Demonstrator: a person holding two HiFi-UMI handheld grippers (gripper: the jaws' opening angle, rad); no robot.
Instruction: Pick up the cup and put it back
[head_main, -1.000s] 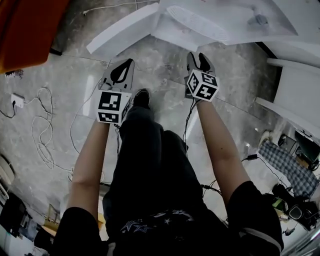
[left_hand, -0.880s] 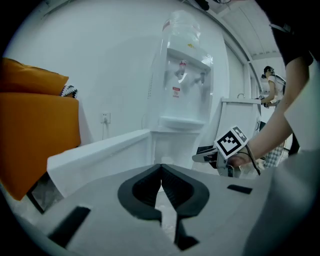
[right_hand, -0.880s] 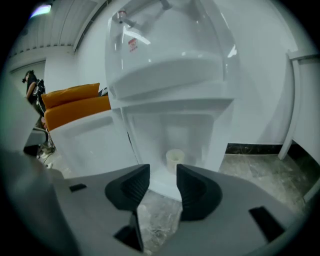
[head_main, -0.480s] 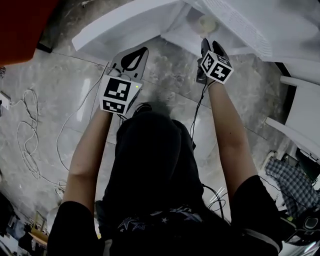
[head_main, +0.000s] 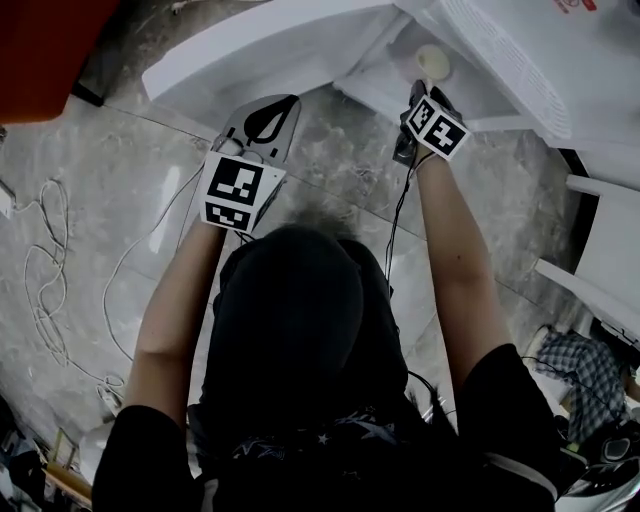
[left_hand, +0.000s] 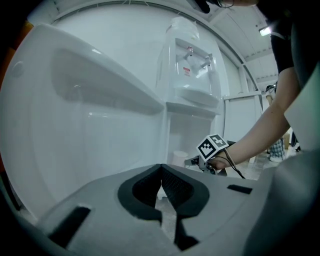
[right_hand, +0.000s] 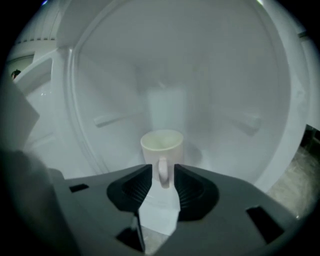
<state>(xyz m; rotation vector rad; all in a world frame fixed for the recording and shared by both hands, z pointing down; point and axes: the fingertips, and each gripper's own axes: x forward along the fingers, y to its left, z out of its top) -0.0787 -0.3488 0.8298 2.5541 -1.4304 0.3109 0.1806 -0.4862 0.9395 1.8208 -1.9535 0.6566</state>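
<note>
Right gripper view looks into a white compartment, and the cup stands upright on its floor, just ahead of the jaws, with its handle turned toward them. The right gripper has its jaws apart; they have just been closing, and the handle stands between the two tips with a narrow gap on each side, so I judge that the pads do not press on it yet. The left gripper has its jaws together at the tips with nothing between them, and the cup is well ahead of it and to the right of its jaws, next to the right gripper. In the head view the cup is just beyond the tips of the right gripper, while the left gripper is well apart from it. The cup looks like glazed ceramic: stiff, smooth and probably a little slippery, not heavy because it seems empty, but fragile if it knocks against the compartment wall. The handle is the natural place to hold; since it is thin, the cup may swing about it, so a firm, centred clamp on the middle of the loop seems best. I count one cup with one handle, one compartment and two grippers.
</note>
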